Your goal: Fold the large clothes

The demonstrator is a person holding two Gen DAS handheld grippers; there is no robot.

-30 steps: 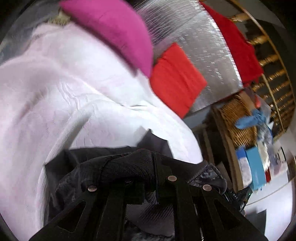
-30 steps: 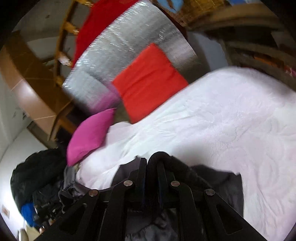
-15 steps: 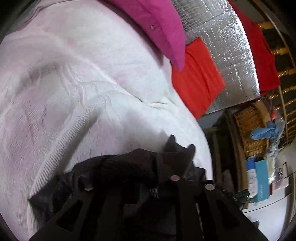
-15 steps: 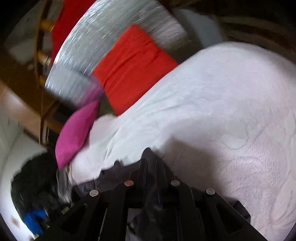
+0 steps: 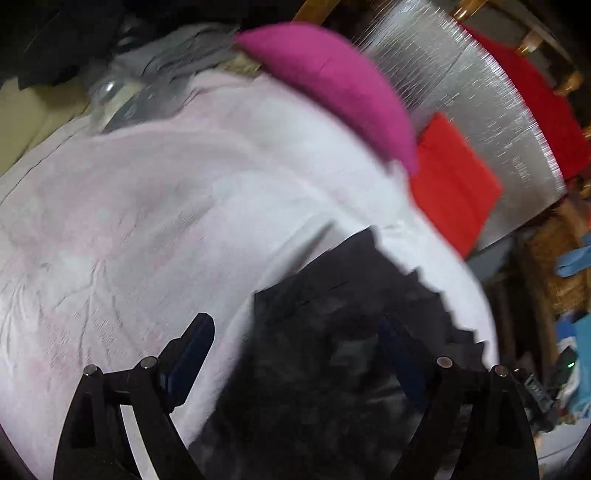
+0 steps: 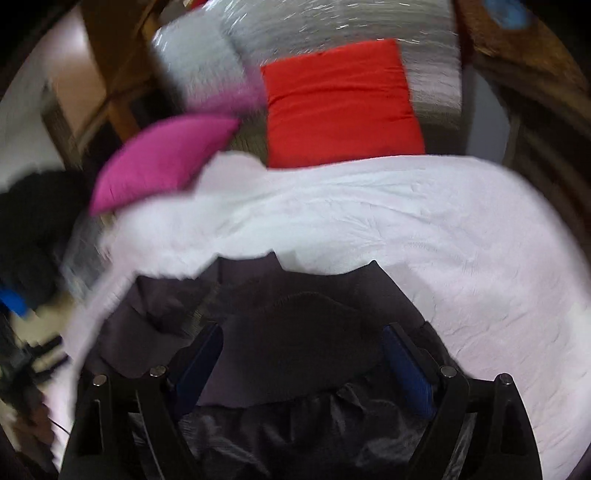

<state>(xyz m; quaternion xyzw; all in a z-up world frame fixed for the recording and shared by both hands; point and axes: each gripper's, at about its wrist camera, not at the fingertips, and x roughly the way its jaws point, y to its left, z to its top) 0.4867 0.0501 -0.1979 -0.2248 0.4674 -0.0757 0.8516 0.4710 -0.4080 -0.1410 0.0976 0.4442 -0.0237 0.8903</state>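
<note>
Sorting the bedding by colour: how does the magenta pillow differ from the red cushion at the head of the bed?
The magenta pillow is plump with a pointed corner; the red cushion looks flat and square. The magenta pillow lies tilted at the edge of the white bedspread; the red cushion leans upright against the silver foil sheet. Both are plain, single-coloured, and sit beyond the dark garment.

dark grey garment; white bedspread; magenta pillow; red cushion

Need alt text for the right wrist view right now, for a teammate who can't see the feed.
The right hand-held gripper stands open over a dark garment lying on a white bedspread, its jaws having just opened and the pads pressing on nothing. Beyond lie a magenta pillow and a red cushion. The picture is motion-blurred.
</note>
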